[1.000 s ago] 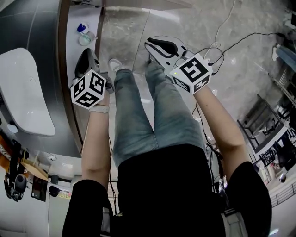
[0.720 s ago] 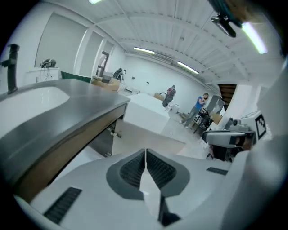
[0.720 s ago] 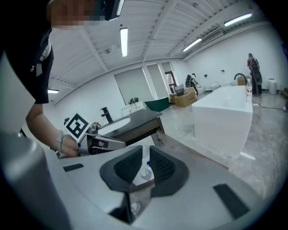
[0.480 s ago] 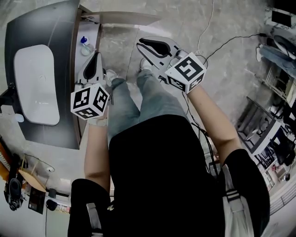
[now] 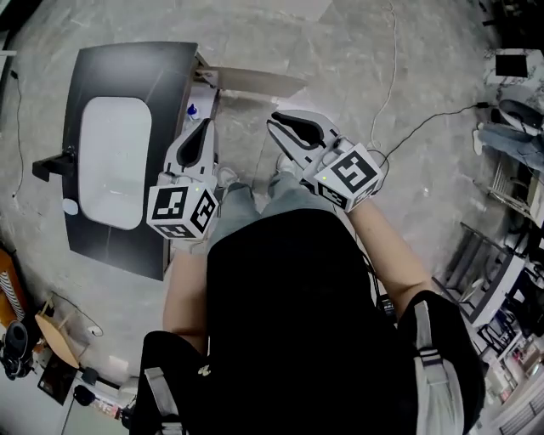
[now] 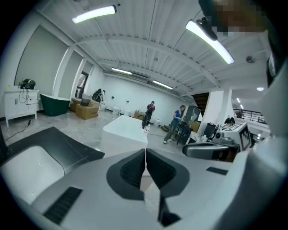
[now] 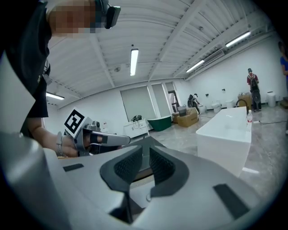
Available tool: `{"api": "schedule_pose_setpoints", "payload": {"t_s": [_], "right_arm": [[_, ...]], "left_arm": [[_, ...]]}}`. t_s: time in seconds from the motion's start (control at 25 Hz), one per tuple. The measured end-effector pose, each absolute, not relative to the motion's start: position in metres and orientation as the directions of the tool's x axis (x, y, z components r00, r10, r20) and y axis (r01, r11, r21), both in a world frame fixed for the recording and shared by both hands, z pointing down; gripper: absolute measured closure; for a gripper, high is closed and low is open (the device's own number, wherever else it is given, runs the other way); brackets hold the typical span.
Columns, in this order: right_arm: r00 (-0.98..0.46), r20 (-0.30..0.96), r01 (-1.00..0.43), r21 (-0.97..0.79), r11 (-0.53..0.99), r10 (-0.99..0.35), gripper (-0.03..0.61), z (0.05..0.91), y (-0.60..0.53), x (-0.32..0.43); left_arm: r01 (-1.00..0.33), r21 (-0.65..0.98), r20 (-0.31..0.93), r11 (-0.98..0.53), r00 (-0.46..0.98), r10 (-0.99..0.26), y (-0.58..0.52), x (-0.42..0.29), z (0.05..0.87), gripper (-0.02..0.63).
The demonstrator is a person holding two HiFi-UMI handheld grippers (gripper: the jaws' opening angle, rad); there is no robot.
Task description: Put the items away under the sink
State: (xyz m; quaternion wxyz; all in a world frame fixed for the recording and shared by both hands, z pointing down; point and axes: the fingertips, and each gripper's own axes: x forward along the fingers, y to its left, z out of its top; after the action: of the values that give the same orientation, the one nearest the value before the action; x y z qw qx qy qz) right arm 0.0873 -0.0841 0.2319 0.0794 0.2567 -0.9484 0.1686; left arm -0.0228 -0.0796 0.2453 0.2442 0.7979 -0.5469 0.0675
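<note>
Left tongs point(image 5: 205, 126): clenched. In the left gripper view the two dark, ridged pads point(image 6: 133, 169) meet along a straight seam, and nothing is between them. The shell is smooth pale grey plastic that widens to a broad base. A cube point(image 5: 183, 212) with black-and-white square markers sits at the wrist end.

Right tongs point(image 5: 276, 126): released by a narrow slot and empty. In the right gripper view the ridged pads point(image 7: 163, 167) stand just apart, and the dark desk edge shows through the gap. Its cube point(image 5: 353, 174) is tilted toward the camera.

Both tongs are held in the air in front of the person, well above the floor point(image 5: 127, 25). The floor is polished grey stone with pale veining.

Desk point(image 5: 170, 64): a flat, matt dark grey slab. It carries a white basin point(image 5: 115, 161) shaped as a rounded rectangle. A black tap point(image 5: 51, 166) stands at the basin's far long side.

Below the near edge of the desk a flat brownish door point(image 5: 255, 82) stands swung open. A small blue-topped item point(image 5: 193, 110) sits on the pale shelf just inside that opening, under the sink. It is too small to identify further.

A thin cable point(image 5: 399, 85) lies in loops on the floor to the right.
</note>
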Motion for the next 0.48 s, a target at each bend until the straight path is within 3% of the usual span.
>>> {"api": "schedule_pose_setpoints", "payload": {"t_s": [0.48], "right_arm": [[-0.825, 0.189, -0.564, -0.241, 0.790, -0.532, 0.517, 0.146, -0.073, 0.079]], "left_arm": [[-0.899, 0.268, 0.326, -0.345, 0.422, -0.846, -0.053, -0.018, 0.167, 0.586]]}}
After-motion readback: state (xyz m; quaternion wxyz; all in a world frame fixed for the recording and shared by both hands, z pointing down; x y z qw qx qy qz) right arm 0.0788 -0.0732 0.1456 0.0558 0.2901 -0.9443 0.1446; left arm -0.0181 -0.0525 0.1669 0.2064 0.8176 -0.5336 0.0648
